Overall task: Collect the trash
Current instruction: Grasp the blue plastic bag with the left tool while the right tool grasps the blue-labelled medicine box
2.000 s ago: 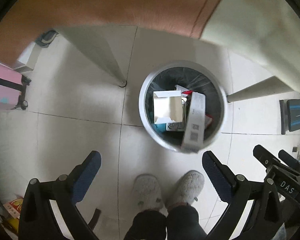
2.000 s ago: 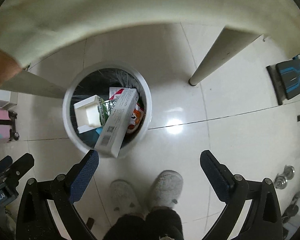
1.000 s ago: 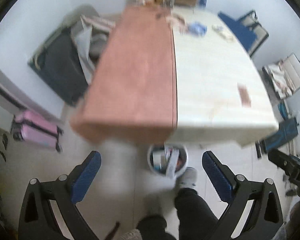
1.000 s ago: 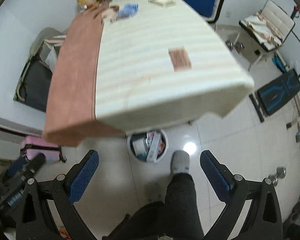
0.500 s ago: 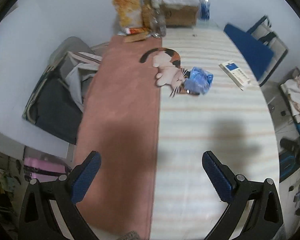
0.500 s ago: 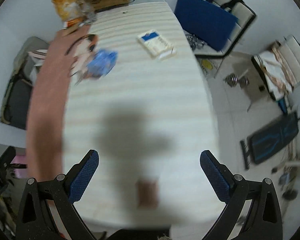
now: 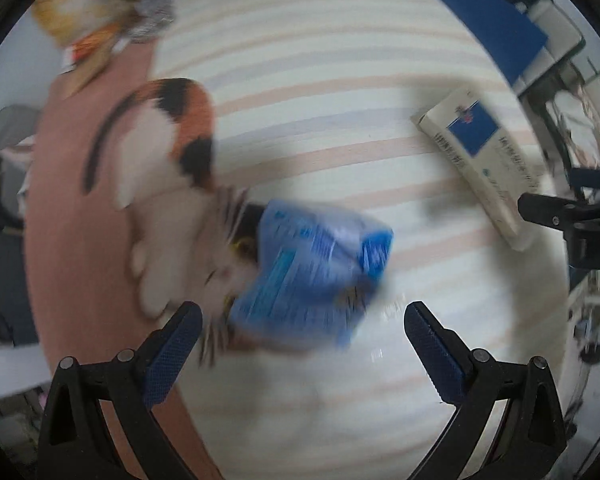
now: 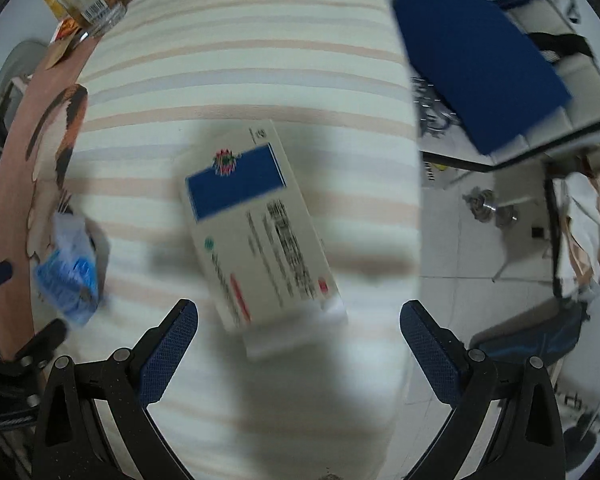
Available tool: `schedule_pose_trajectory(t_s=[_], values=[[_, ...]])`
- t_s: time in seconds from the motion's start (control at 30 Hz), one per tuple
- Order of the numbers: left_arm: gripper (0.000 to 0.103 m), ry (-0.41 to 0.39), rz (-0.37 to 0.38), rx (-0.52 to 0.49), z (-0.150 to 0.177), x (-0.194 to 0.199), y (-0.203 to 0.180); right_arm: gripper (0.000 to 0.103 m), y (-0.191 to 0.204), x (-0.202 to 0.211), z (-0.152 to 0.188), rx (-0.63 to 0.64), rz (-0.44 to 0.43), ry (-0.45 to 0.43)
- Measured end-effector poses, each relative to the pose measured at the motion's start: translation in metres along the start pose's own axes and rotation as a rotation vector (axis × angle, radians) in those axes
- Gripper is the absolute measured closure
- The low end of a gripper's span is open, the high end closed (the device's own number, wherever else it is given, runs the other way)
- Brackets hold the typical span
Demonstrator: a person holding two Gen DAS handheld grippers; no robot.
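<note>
Lying flat: rectangular cardboard box (image 8: 256,236), crinkled blue packet (image 7: 312,276)

Motion blur is smearing the blue plastic packet (image 7: 312,276) in the left wrist view, so its printing is not reading as words, and its near edge is melting into the striped worktop (image 7: 340,80). The cat picture (image 7: 168,168) beside the packet is also smearing, and the packet is covering part of it. In the right wrist view the white and blue box (image 8: 256,232) is blurring too; its lines of text are too soft to read. At the worktop's far end, the orange bag (image 7: 72,12) and the things beside it are being cut by the picture's edge.
</note>
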State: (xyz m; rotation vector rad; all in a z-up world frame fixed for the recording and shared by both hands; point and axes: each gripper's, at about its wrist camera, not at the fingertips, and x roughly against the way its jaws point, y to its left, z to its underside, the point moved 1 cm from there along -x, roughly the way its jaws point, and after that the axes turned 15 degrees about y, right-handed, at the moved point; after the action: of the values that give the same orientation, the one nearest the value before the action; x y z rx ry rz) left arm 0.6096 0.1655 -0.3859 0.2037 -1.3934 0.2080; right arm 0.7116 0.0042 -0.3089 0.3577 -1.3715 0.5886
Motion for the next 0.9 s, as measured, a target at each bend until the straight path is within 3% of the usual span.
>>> schedule_pose_trajectory(t_s=[0.17,0.33,0.43,0.47,0.57,0.9], values=[[0.0,0.046,0.014,-0.048,-0.018,-0.026,-0.005,0.001,0.01,-0.025,-0.032,0.066,-0.016,0.052],[0.015,0.02,0.029,-0.038,-0.012,-0.029,-0.005,0.005,0.019,-0.035,-0.048,0.083,0.038,0.042],[0.033,-0.001,0.037,-0.009,-0.005,-0.023,-0.002,0.014,0.022,-0.032,-0.049,0.084,0.048,0.032],[0.041,-0.003,0.04,-0.001,-0.003,-0.022,-0.001,0.024,0.024,-0.029,-0.047,0.088,0.05,0.015],[0.056,-0.008,0.062,0.025,0.006,-0.019,0.002,0.024,0.028,-0.025,-0.045,0.092,0.087,-0.003],[0.066,-0.06,0.106,0.095,0.046,-0.001,0.007,0.024,0.022,-0.004,-0.025,0.039,0.005,-0.055]])
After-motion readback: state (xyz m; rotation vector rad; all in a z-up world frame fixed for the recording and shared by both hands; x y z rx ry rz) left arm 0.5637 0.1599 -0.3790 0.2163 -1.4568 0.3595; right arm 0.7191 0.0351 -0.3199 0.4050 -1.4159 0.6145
